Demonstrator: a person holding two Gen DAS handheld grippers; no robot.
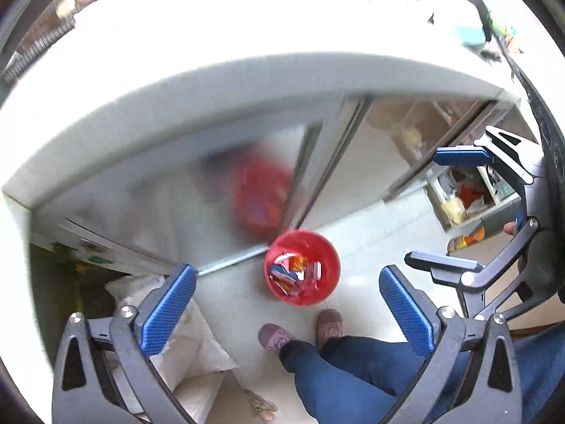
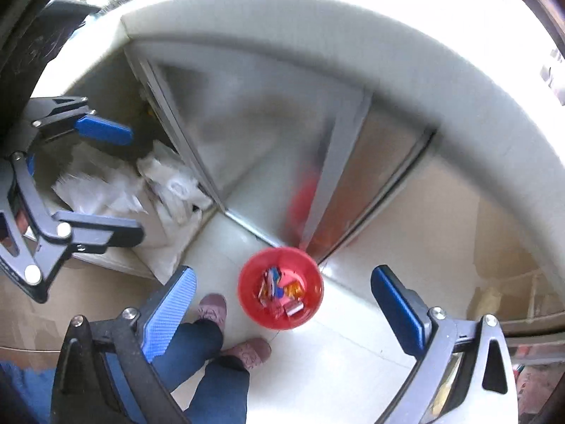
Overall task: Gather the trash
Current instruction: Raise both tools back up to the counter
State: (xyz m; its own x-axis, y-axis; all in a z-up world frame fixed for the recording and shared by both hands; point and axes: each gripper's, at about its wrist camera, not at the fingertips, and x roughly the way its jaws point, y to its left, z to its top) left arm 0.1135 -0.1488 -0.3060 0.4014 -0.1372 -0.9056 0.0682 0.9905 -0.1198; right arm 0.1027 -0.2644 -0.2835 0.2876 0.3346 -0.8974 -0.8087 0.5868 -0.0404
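A red bucket [image 1: 304, 241] stands on the pale floor far below, in front of a metal cabinet. Several colourful wrappers [image 1: 295, 274] lie in its bottom. My left gripper [image 1: 286, 270] hangs high above it, open, with nothing between its blue pads. In the left wrist view my right gripper [image 1: 423, 208] shows at the right, also open and empty. In the right wrist view the bucket [image 2: 252, 282] with the wrappers [image 2: 282, 291] lies between the wide-spread fingers of my right gripper [image 2: 282, 270]. The left gripper [image 2: 136, 183] is at the left, open.
A white counter edge [image 1: 176, 99] curves above shiny metal cabinet doors [image 1: 247, 162] that mirror the bucket. A person's feet in pink slippers [image 1: 277, 339] stand next to the bucket. White plastic bags [image 2: 166, 183] lie at the left; a box of rubbish [image 1: 462, 198] stands at the right.
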